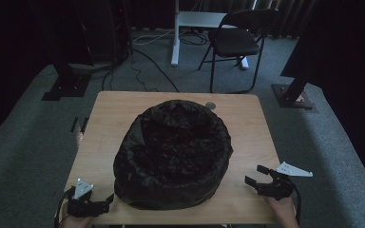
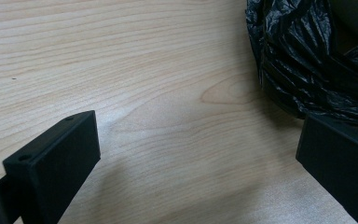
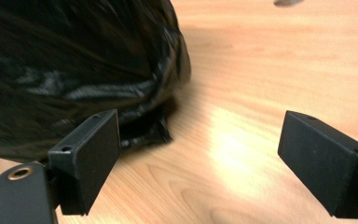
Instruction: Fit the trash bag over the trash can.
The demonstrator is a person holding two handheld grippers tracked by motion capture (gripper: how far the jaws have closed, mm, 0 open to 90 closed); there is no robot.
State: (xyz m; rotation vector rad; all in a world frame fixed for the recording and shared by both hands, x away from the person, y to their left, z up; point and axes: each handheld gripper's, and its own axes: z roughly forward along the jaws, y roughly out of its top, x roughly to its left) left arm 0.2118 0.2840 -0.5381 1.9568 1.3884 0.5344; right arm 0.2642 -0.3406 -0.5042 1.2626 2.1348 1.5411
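both my grippers sit wide open and empty — left gripper (image 1: 105,203) and right gripper (image 1: 256,175) flank the black bag (image 1: 173,152) mid-table (image 1: 252,118). seemingly the approach step; next, close in and pinch its rim.

From above, the room behind my table (image 1: 180,102) is dim — its edges sink into near black. Between my right gripper (image 3: 200,154)'s 2 jaws a bright glare patch washes out the wood grain. The black bag (image 3: 70,70) just left of those jaws is smeared with blur. Ahead of my left gripper (image 2: 196,154) the wood is evenly lit and sharp, with soft shadows beside each jaw.
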